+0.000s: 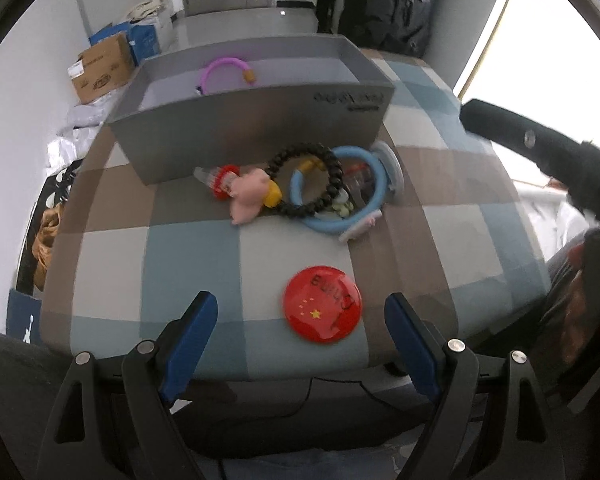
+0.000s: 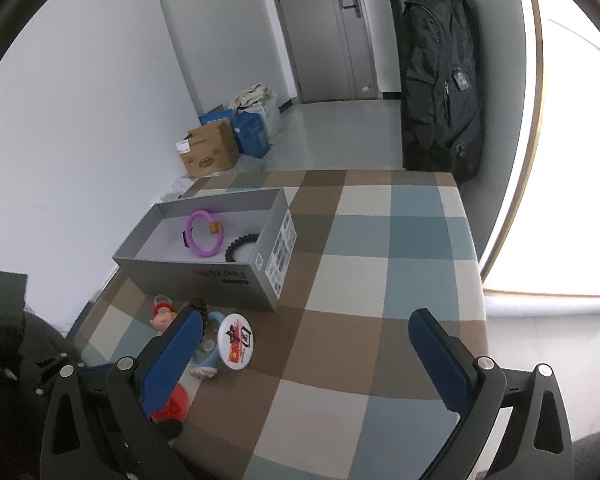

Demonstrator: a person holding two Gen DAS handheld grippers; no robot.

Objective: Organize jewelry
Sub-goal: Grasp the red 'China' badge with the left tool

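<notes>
The left gripper (image 1: 300, 320) has its jaws wide open and empty. The red badge (image 1: 323, 305) lies flat on the checked surface (image 1: 196, 256) between them, nearer the right jaw. It looks light, rigid and glossy, likely slippery: grip across the rim. The right gripper (image 2: 306, 334) is also open and empty. The grey box (image 2: 220, 276) sits beyond.

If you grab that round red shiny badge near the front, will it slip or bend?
The round red glossy badge looks stiff, so it probably won't bend. Its domed top looks smooth, so it may slip. It lies flat on the checked tablecloth, so its thin edge could be hard to catch.
</notes>
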